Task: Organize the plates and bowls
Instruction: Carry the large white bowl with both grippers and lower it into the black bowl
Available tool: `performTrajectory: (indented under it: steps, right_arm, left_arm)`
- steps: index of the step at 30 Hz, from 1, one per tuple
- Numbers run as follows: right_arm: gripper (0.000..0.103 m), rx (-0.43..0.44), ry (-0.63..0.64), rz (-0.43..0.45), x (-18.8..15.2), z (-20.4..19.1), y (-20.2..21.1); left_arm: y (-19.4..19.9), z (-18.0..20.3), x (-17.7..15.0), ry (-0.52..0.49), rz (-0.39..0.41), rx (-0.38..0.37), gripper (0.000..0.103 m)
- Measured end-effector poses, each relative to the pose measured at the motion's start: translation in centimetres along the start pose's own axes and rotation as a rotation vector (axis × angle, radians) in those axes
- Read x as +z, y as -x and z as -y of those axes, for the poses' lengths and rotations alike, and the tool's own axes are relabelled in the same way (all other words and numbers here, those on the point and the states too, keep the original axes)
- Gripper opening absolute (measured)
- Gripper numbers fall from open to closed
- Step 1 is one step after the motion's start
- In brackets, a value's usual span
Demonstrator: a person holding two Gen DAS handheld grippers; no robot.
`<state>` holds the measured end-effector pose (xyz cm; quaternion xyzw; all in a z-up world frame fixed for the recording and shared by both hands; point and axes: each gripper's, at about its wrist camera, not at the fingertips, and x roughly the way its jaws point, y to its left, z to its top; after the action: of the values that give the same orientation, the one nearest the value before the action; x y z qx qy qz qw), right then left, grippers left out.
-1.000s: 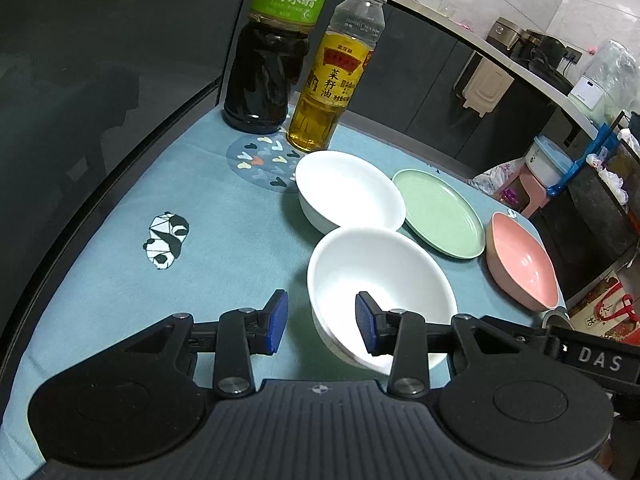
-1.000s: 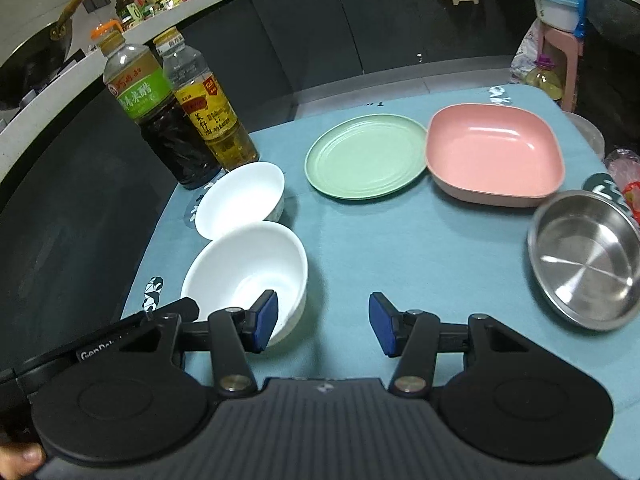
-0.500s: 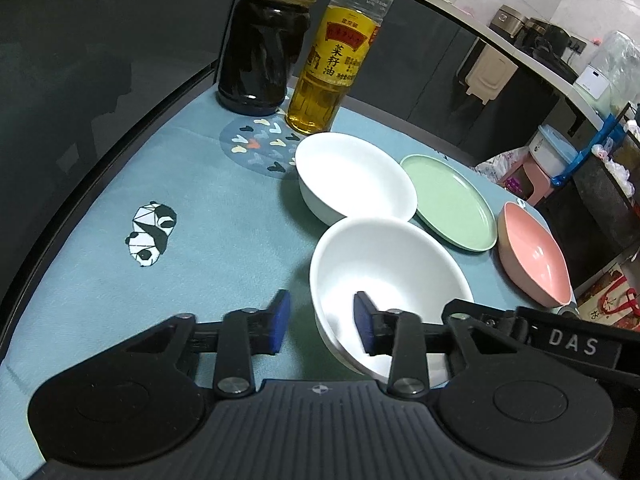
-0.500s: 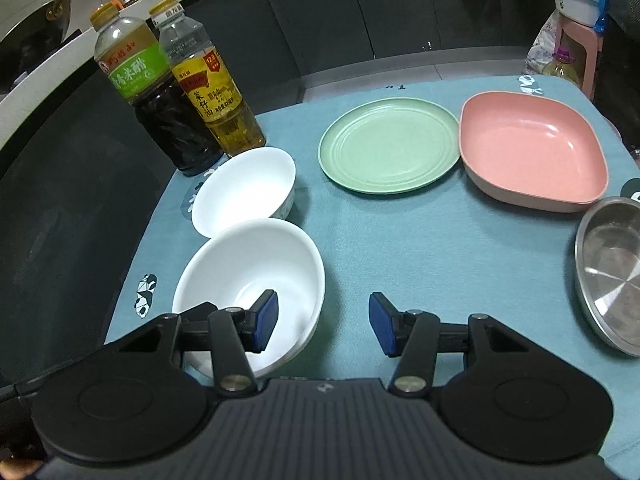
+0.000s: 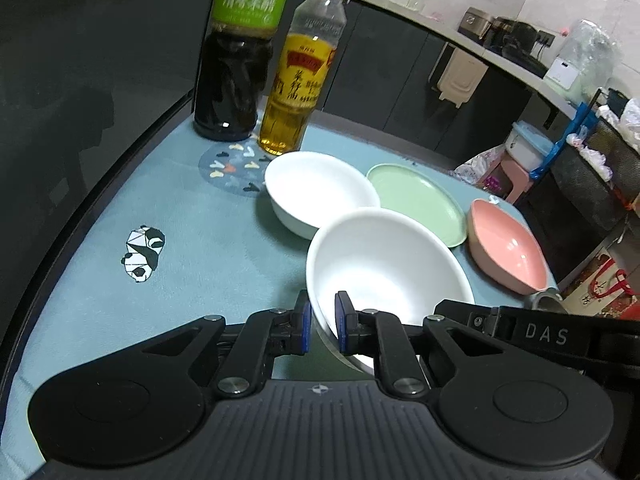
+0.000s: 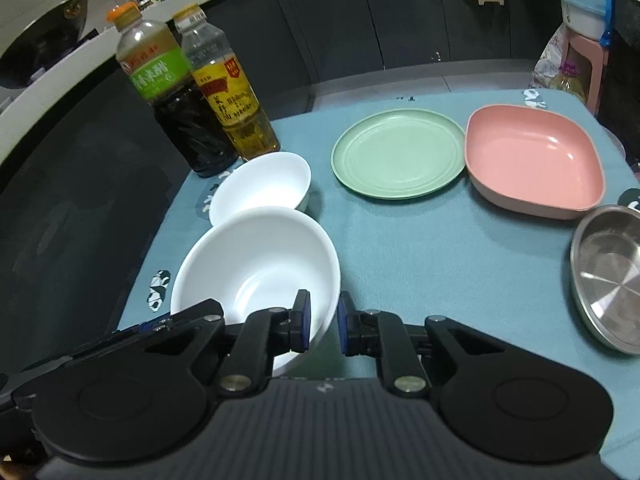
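The large white bowl [image 5: 384,268] sits at the near edge of the teal tablecloth [image 5: 200,248], directly ahead of both tools, and each one has a bite on its rim. The left gripper [image 5: 322,322] straddles the bowl's near-left wall, one blue pad outside and one inside, its jaws closing until the pads press the wall. The right gripper [image 6: 322,322] does the same on the near-right wall, jaws also closing on the rim, with the wall pinched between the pads. So the bowl lies between the two hands, neither nearer than the other, and being round it has no long axis to line up.

What the next move probably turns on is the small white bowl [image 6: 262,188], just beyond the large one and a little to the left, their rims touching or nearly so (the views do not settle which). Any stacking would call for a lift, then a short carry away from the person. Both tools point forward and steeply downward, roughly side by side.

Farther right lie the green plate [image 6: 398,154], the pink dish [image 6: 534,164] touching its right edge, and a steel bowl [image 6: 608,276] at the near right. The dark vinegar bottle [image 5: 234,60] and oil bottle [image 5: 298,80] stand at the far left.
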<state>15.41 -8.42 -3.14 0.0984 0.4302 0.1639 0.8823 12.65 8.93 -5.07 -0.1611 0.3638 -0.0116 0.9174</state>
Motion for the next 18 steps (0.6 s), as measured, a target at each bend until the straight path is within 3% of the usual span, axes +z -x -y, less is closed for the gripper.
performTrajectory:
  steps: [18]
  right_arm:
    - [0.013,-0.013,0.005,0.105,-3.2,-0.6,7.5]
  left_arm:
    - [6.5,2.7,-2.2,-0.049,0.059,-0.059,0.012]
